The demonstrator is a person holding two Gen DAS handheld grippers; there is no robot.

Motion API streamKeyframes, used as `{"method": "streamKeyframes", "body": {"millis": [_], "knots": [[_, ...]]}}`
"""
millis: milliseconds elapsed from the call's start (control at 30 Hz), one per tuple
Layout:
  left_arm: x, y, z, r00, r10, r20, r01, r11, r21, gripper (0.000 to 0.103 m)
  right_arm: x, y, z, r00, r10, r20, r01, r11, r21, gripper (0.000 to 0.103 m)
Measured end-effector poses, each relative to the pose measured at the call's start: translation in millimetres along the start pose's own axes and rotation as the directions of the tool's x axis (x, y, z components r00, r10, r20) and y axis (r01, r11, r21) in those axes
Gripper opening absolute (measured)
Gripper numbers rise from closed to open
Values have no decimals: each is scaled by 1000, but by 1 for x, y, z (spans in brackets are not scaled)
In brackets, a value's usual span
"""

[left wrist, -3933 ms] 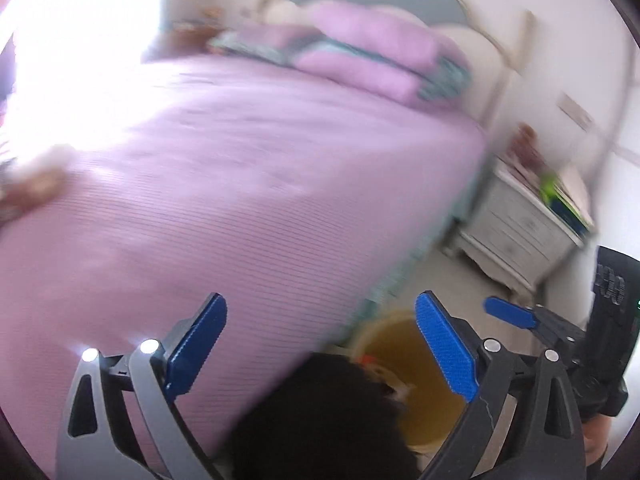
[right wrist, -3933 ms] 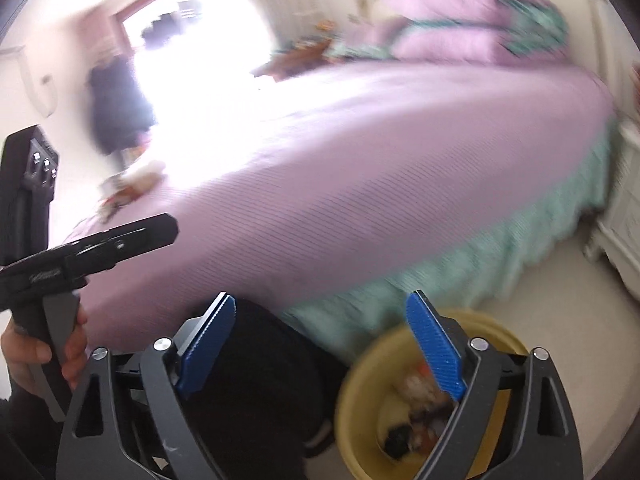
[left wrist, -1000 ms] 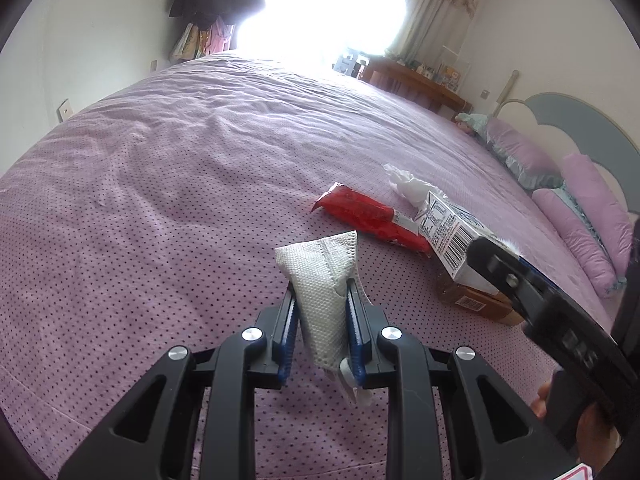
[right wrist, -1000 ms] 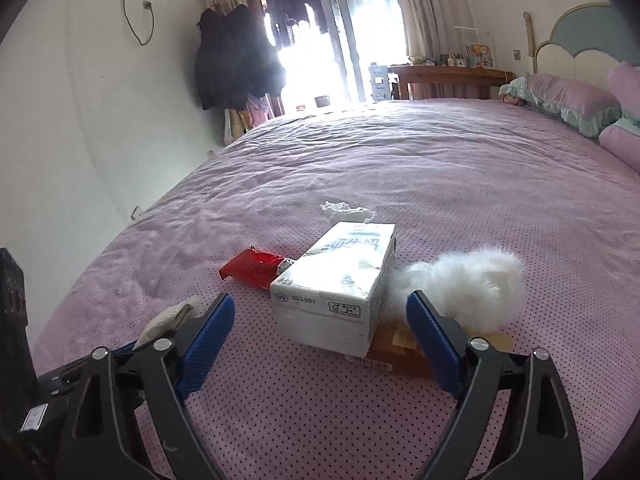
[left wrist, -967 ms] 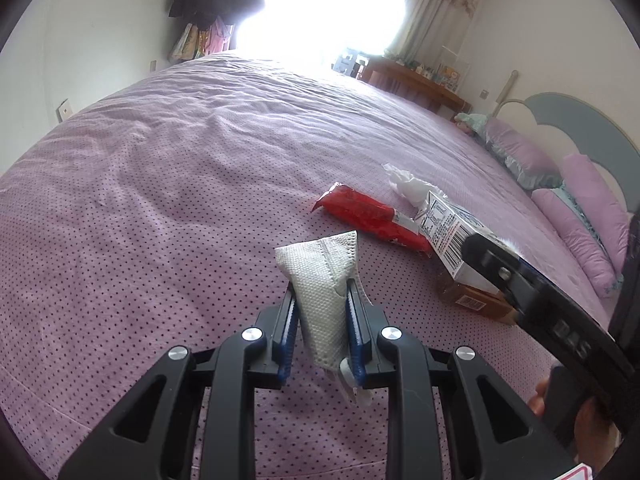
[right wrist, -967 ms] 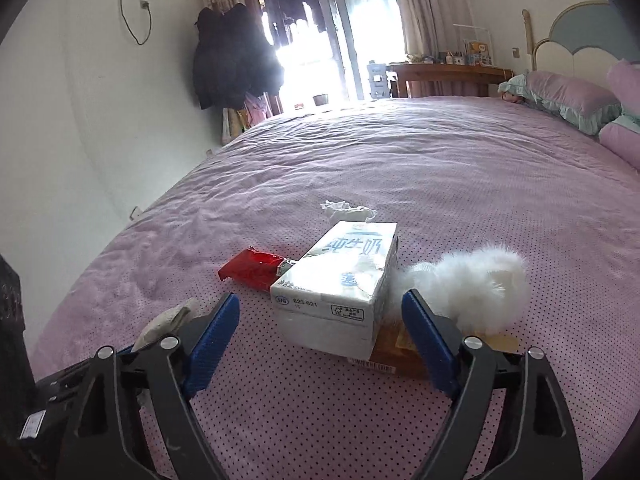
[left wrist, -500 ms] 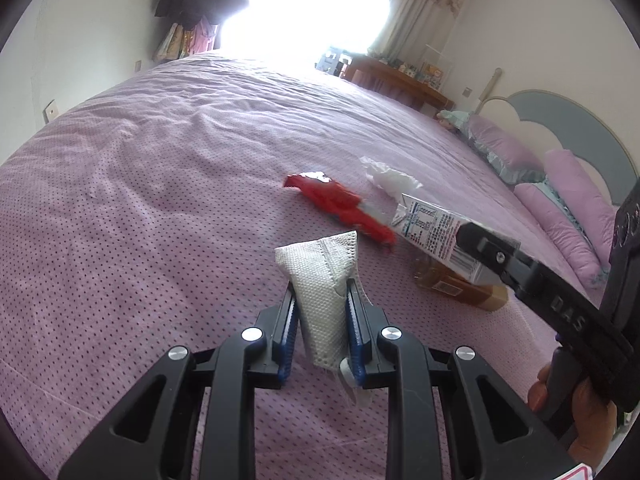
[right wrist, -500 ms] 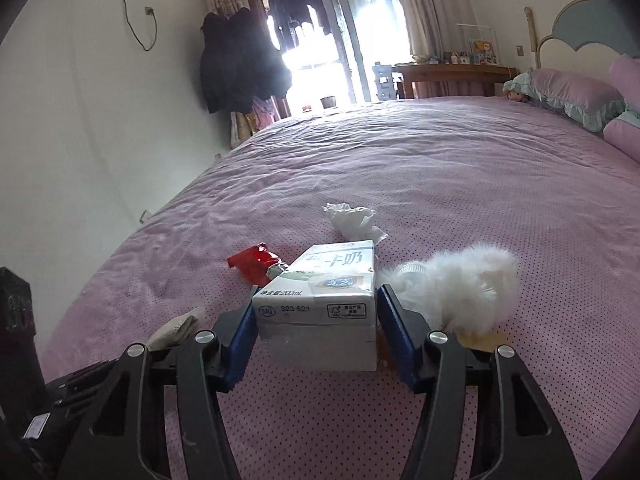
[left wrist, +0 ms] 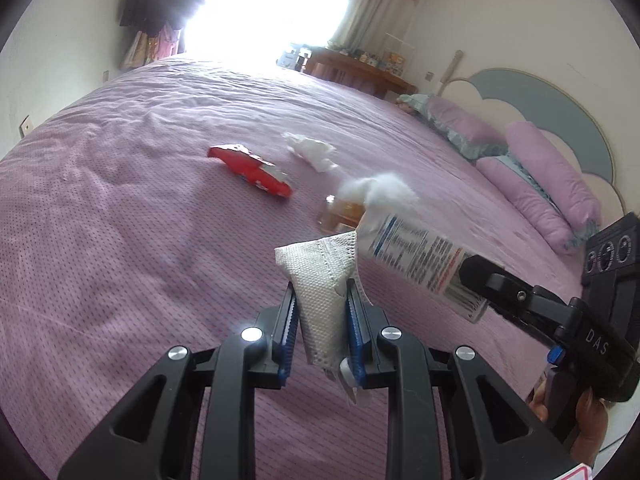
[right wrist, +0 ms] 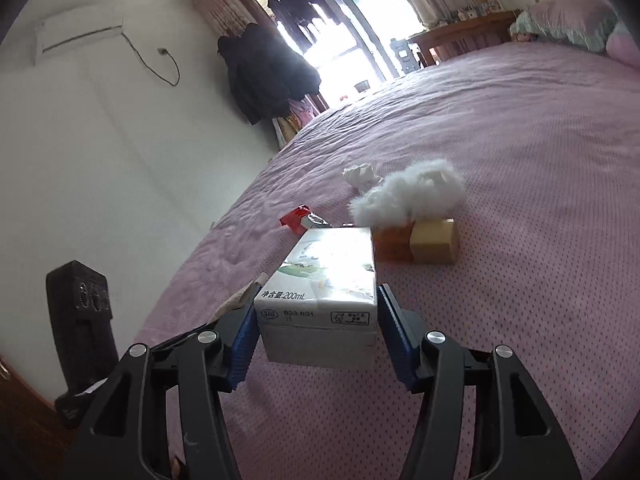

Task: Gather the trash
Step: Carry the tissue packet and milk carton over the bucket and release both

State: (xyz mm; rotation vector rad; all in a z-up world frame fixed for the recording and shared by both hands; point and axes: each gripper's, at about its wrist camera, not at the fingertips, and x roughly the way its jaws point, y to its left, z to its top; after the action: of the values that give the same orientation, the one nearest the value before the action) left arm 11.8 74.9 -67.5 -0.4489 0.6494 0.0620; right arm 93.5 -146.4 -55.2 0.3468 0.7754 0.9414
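Observation:
My left gripper is shut on a grey-white face mask and holds it above the purple bed. My right gripper is shut on a white 200 mL milk carton, lifted off the bed; the carton also shows in the left wrist view. On the bed lie a red wrapper, a crumpled white tissue, a white fluffy tuft and a small brown cardboard box.
Pink pillows and a blue headboard are at the right. A wooden desk stands by the bright window. Dark coats hang by the door. The white wall is left of the bed.
My right gripper closed on the milk carton and lifted it off the brown box. My left gripper kept the mask and rose a little. Several seconds ago both grippers were open over a yellow bin.

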Motion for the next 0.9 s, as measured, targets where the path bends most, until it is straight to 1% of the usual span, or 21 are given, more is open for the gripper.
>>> {"method": "streamKeyframes", "body": {"millis": [67, 100, 133, 300, 400, 500, 700, 800, 900], "knots": [[-1, -9, -4, 1000, -14, -9, 14, 1000, 10, 23, -11, -17, -5, 997, 80, -6, -80, 993, 83, 54], [-2, -14, -6, 1000, -18, -11, 18, 1000, 18, 23, -17, -24, -7, 996, 94, -4, -92, 990, 110, 54], [-3, -20, -9, 1000, -24, -17, 25, 999, 28, 23, -22, -30, -10, 995, 99, -6, -98, 987, 126, 54], [-1, -48, -20, 998, -42, -43, 45, 996, 71, 23, -54, -48, -20, 997, 71, 13, -72, 984, 160, 53], [1, -68, -27, 996, -60, -63, 66, 993, 95, 23, -81, -54, -24, 999, 29, 41, -35, 988, 153, 53], [6, -91, -33, 993, -87, -83, 97, 987, 125, 23, -113, -63, -29, 997, 5, 75, -17, 987, 161, 53], [16, -153, -51, 977, -160, -139, 187, 959, 212, 23, -185, -79, -46, 985, -83, 148, 55, 981, 184, 53], [22, -193, -66, 960, -209, -186, 254, 931, 261, 23, -223, -90, -60, 973, -133, 189, 91, 972, 215, 53], [28, -225, -82, 939, -250, -236, 314, 901, 298, 23, -267, -98, -80, 951, -204, 233, 144, 957, 252, 53]]}}
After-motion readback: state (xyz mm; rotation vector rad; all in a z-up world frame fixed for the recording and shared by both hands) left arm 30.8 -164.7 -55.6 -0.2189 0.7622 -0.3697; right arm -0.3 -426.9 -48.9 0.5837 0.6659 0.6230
